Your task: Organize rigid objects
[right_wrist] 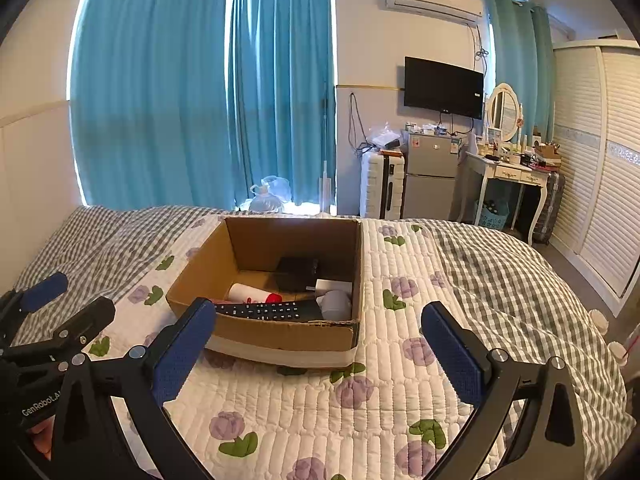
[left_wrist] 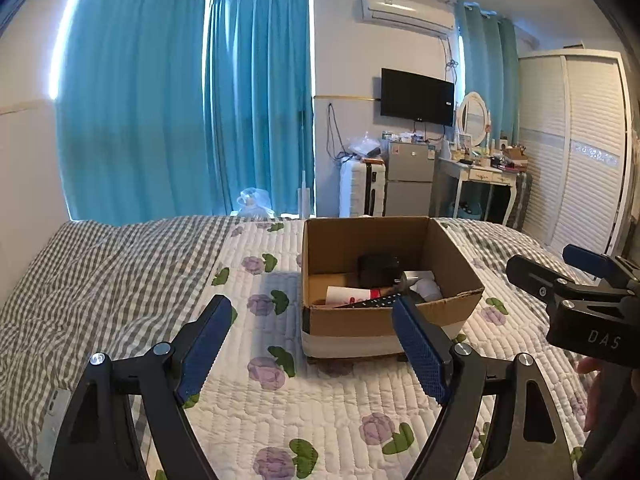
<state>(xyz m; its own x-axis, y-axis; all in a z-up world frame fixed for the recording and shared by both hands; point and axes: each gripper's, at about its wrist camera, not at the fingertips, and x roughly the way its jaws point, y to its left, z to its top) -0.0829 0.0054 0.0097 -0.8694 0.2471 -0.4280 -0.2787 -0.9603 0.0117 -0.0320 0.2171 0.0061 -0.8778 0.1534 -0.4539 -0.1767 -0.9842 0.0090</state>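
Observation:
An open cardboard box [left_wrist: 352, 240] [right_wrist: 192, 280] sits on the bed's flowered quilt [left_wrist: 320, 408] [right_wrist: 320, 400]. Inside lie a black remote control [left_wrist: 370, 302] [right_wrist: 268, 310], a white tube with a red cap [left_wrist: 346, 294] [right_wrist: 252, 292], a black box-shaped item [left_wrist: 378, 268] [right_wrist: 298, 274] and a white-grey object [left_wrist: 426, 286] [right_wrist: 336, 302]. My left gripper [left_wrist: 312, 344] is open and empty, in front of the box. My right gripper [right_wrist: 320, 352] is open and empty, also in front of the box. The right gripper also shows at the right of the left wrist view [left_wrist: 576, 284]; the left one shows at the left of the right wrist view [right_wrist: 60, 308].
A grey checked sheet [left_wrist: 100, 280] [right_wrist: 500, 280] covers the bed's sides. Beyond the bed stand teal curtains [left_wrist: 180, 120], a suitcase [left_wrist: 360, 188], a small fridge [left_wrist: 410, 176], a wall TV [left_wrist: 416, 96], a dressing table [left_wrist: 480, 176] and a white wardrobe [left_wrist: 580, 152].

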